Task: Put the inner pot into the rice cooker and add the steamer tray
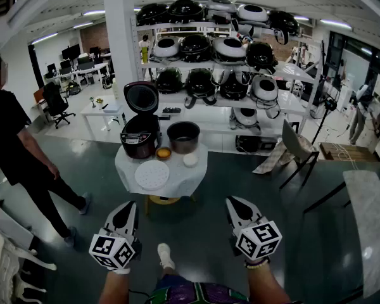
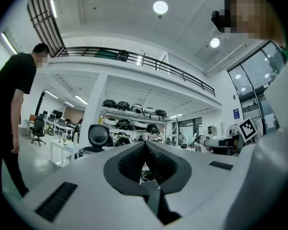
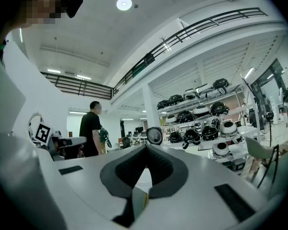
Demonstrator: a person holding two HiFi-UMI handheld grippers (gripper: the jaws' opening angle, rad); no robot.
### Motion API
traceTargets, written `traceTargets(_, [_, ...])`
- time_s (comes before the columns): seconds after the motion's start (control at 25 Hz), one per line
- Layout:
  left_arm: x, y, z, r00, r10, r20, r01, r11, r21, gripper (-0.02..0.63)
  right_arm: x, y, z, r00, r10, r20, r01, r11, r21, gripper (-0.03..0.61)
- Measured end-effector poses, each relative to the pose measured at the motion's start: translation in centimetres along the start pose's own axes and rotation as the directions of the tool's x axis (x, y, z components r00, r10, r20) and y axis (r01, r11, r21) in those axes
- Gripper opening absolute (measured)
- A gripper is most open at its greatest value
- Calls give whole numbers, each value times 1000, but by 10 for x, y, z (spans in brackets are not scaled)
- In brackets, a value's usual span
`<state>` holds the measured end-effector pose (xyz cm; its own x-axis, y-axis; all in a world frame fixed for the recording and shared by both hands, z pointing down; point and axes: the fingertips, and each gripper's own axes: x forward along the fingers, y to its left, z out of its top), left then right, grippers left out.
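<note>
Head view alone shows the bench (image 1: 185, 177): rice cooker (image 1: 140, 137) with its lid up, inner pot (image 1: 183, 137) just beside it, steamer tray (image 1: 152, 175) lying flat in front. Gripper views: left claw (image 2: 145, 145) and right claw (image 3: 146, 150) are closed and empty, well short of the bench.

Small orange bowl (image 1: 163, 152) and small white bowl (image 1: 190, 159), mid white-clothed round table (image 1: 177, 181): contents too small to tell. Dark red rice cooker (image 1: 140, 138), table's left rear edge: inside too dark to tell. Both gripper views: only its raised lid (image 2: 98, 135) shows, table hidden. Bystander in black (image 1: 12, 138) is cut off by the left edge.
</note>
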<state>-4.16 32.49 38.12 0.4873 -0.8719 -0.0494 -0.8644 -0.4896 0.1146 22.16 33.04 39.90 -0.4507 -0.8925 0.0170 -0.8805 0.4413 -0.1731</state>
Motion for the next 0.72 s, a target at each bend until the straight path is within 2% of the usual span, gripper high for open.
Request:
traceTargets(0.56, [1,8,-5,999,22,-24,-22,1000,-4,21,11,-5,-6,999,3,-32,-2,1000,14,-3])
traceTargets(0.72, [5,9,-2,1000,23,-19,-23,1000,-5,21,13,-5,-1,1000,8,-14,-8,1000,11,-4])
